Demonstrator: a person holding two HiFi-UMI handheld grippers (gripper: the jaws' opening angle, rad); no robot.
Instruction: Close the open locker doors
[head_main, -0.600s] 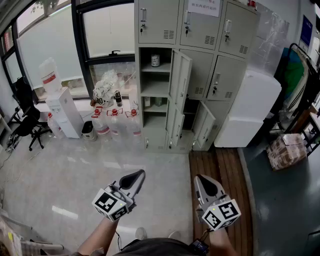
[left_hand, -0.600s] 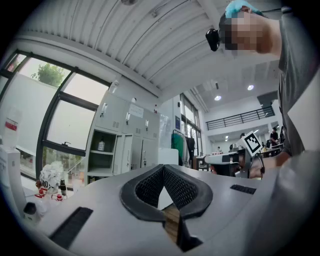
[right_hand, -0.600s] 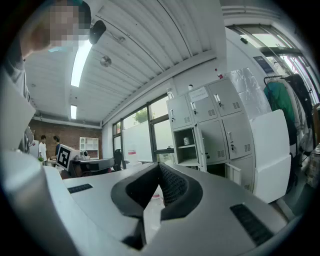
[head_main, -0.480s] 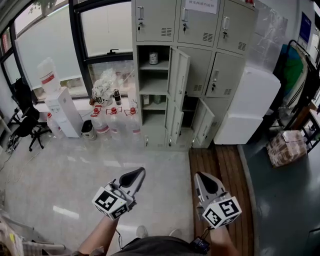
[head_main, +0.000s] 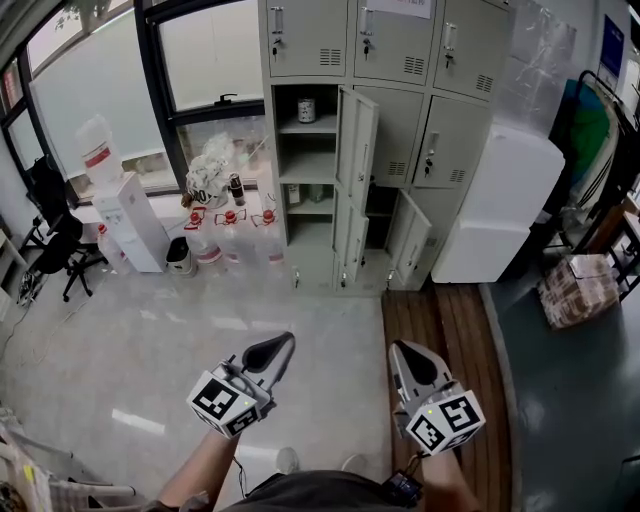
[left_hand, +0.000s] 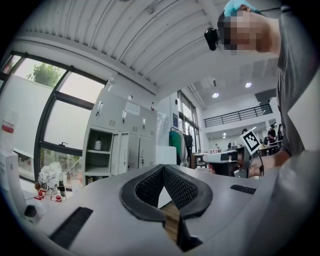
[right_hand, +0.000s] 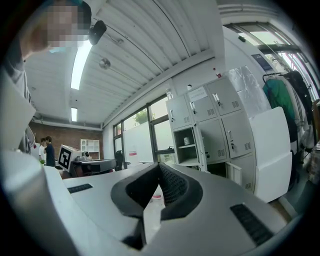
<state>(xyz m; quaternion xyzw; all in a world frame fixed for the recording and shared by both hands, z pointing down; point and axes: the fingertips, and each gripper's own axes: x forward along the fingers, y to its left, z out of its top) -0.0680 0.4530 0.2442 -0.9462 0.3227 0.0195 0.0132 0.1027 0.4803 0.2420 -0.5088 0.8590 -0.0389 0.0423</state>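
Grey shiny floor, wood strip at right, big dark-framed windows, black office chair far left.

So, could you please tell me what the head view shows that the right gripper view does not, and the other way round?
Only the head view shows the water dispenser, the office chair and the cardboard box on the floor. Only the right gripper view shows the ceiling light and two people far off at its left. Both show the grey locker with its open doors, the can on its top shelf and the white cabinet beside it.
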